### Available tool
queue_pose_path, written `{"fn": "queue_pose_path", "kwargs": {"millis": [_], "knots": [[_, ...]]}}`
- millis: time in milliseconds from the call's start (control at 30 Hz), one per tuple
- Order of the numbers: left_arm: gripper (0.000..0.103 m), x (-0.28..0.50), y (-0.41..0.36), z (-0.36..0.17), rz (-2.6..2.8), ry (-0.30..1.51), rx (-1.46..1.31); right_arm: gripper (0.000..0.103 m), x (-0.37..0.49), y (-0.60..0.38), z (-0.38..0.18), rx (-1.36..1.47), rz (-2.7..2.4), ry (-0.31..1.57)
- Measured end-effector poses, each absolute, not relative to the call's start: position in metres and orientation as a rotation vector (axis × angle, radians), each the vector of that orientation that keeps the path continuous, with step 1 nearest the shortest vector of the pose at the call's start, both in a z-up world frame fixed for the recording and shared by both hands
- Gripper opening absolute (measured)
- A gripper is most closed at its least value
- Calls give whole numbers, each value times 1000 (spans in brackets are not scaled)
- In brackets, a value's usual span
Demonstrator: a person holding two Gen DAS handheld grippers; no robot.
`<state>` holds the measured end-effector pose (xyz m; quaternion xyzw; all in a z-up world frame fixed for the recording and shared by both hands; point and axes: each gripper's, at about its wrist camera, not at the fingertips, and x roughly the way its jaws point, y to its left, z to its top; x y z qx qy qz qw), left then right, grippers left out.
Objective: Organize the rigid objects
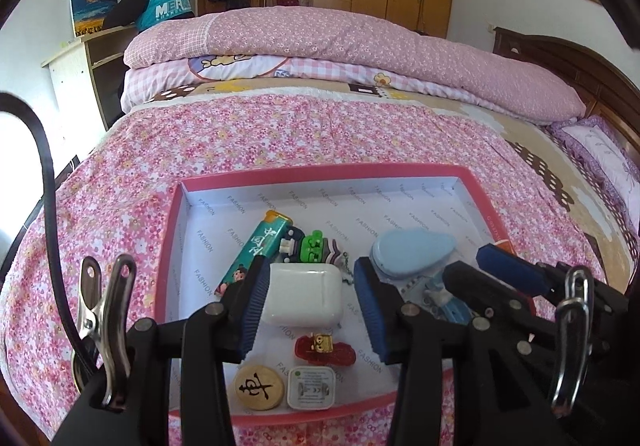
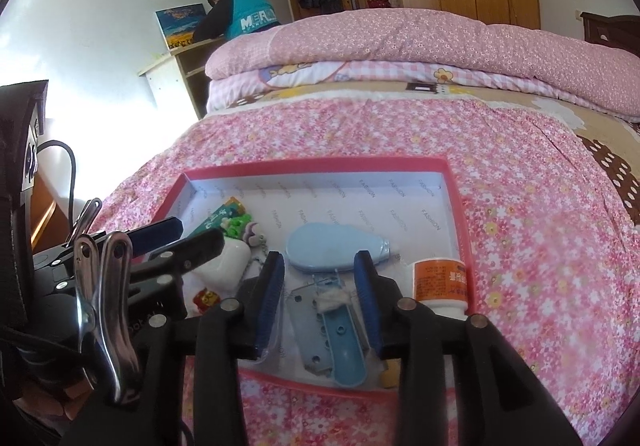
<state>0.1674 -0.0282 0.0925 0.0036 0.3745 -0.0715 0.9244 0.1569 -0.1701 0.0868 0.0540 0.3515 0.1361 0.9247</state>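
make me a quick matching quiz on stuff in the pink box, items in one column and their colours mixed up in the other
Items:
1. earbud case
2. teardrop-shaped case
3. round chess piece
4. small bottle

Colours:
A. light blue
B. orange label on white
C. plain white
D. tan wood with a dark character

Pairs: 1-C, 2-A, 3-D, 4-B

All four lie inside the pink box on the floral bedspread.
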Motion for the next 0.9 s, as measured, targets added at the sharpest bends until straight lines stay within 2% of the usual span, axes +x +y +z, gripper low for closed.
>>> {"fn": "queue_pose_path", "kwargs": {"millis": [900], "knots": [[46, 94, -12, 107, -102, 754, -11, 43, 86, -158, 102, 121, 292, 664]]}}
